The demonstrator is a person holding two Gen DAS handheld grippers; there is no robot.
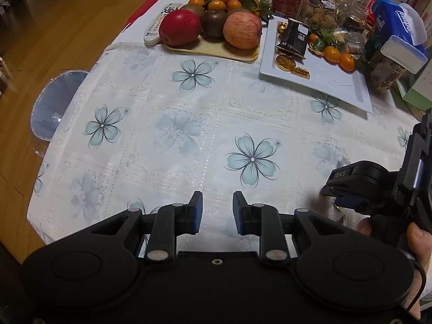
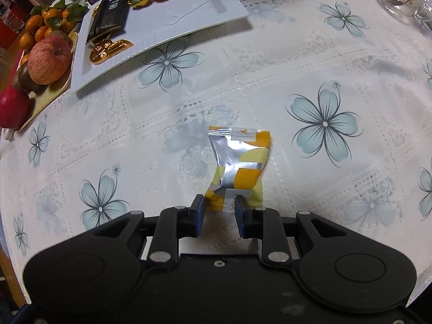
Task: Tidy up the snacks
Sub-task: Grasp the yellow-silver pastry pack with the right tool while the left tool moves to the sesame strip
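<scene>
The snack packet [image 2: 237, 167], silver with yellow and orange patches, lies flat on the flowered tablecloth [image 2: 297, 67], well short of the white tray [image 2: 189, 19] and on the near side of it. The right gripper [image 2: 218, 210] sits at the packet's near end: its two blue-padded fingers stand apart, one on each side of the crimped lower edge, with that edge between the tips. Whether the pads touch the wrapper cannot be told; the jaws are not pressed together.

The left gripper [image 1: 217, 210] hovers over bare cloth, also well on the near side of the white tray [image 1: 332, 81], fingers spread with nothing between them.

Only the right wrist view shows the packet whole. In the left wrist view the right gripper [image 1: 340, 197] appears at the right edge, seen from the side with a hand [image 1: 399, 240] behind it, and only a sliver of wrapper shows near its tip.

The left view alone shows the far clutter beyond the tray: glass jars [image 1: 324, 2] and a blue tissue pack [image 1: 397, 21]. Both views show the dark snack bar [image 2: 109, 16] and gold coins [image 2: 101, 51] lying on the tray, and apples [image 1: 210, 27] on the fruit board just beside it.
</scene>
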